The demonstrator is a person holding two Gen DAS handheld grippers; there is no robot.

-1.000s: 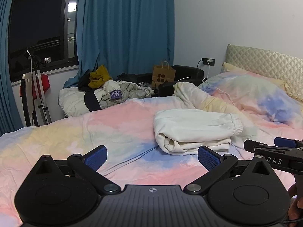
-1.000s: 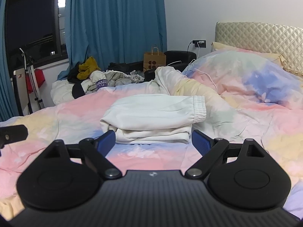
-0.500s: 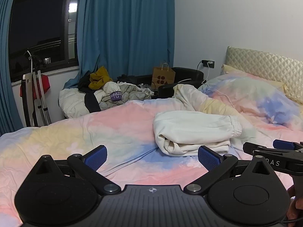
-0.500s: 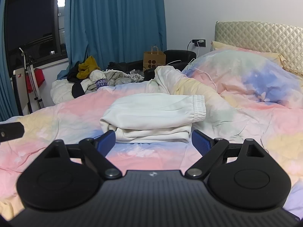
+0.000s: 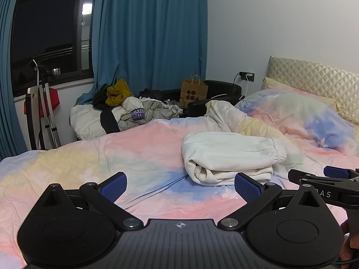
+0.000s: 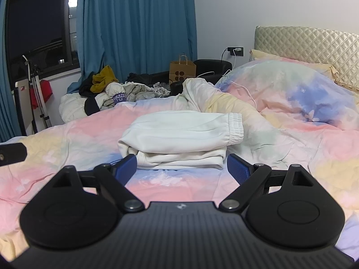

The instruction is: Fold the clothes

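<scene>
"WANG YU" on purple patch [image 5: 137, 113]; "DAS" on right hand-held gripper [image 5: 323, 194].

Two fisheye views, each from a camera sitting just behind a hand-held gripper, look forward and low across a bed [image 5: 139, 143] toward blue curtains [image 5: 152, 33] and a dark window. The left view sits further left, with the folded white sweatpants [image 5: 228, 154] ahead to its right. The right view faces the sweatpants [image 6: 181, 134] straight on and nearer. Both share bed, curtains, paper bag [image 6: 182, 70] and headboard [image 6: 309, 42].

Dim, cool indoor light, dark window [image 5: 44, 33], soft shadows, fisheye bending at the edges.
</scene>
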